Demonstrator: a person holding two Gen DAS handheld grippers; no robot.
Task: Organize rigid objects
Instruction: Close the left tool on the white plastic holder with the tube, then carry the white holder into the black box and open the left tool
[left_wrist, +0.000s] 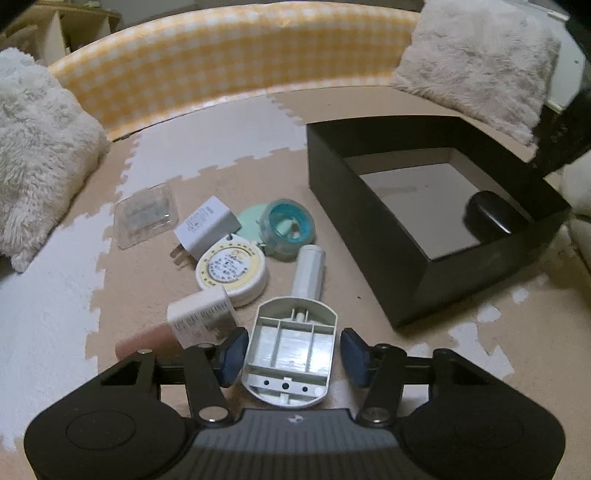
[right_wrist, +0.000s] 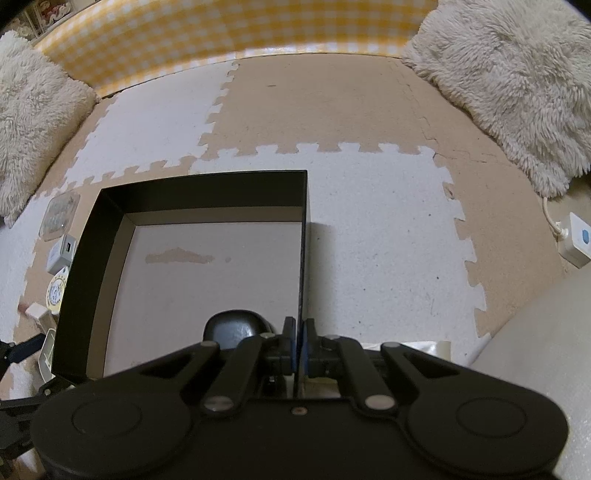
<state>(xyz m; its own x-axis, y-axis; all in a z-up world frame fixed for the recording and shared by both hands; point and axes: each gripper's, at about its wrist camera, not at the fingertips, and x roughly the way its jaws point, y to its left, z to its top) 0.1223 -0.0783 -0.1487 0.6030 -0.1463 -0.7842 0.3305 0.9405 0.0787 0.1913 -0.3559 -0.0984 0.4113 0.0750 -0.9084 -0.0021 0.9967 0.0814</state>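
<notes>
In the left wrist view my left gripper (left_wrist: 290, 352) is open, its blue pads on either side of a grey-white plastic tool (left_wrist: 291, 347) with a cylindrical handle lying on the mat. Beyond it lie a round tape measure (left_wrist: 232, 271), a white charger (left_wrist: 207, 227), a teal tape roll (left_wrist: 286, 229), a clear plastic case (left_wrist: 146, 216) and a small white box (left_wrist: 201, 319). The open black box (left_wrist: 417, 236) at right holds a black oval case (left_wrist: 491, 216). In the right wrist view my right gripper (right_wrist: 299, 341) is shut on the black box's right wall (right_wrist: 303, 258), beside the black case (right_wrist: 236, 328).
Furry cushions (left_wrist: 40, 147) (right_wrist: 517, 81) lie at both sides. A yellow checked bolster (left_wrist: 229, 62) runs along the back. A white power strip (right_wrist: 576, 240) with a cord lies at far right. The floor is puzzle foam mat (right_wrist: 369, 240).
</notes>
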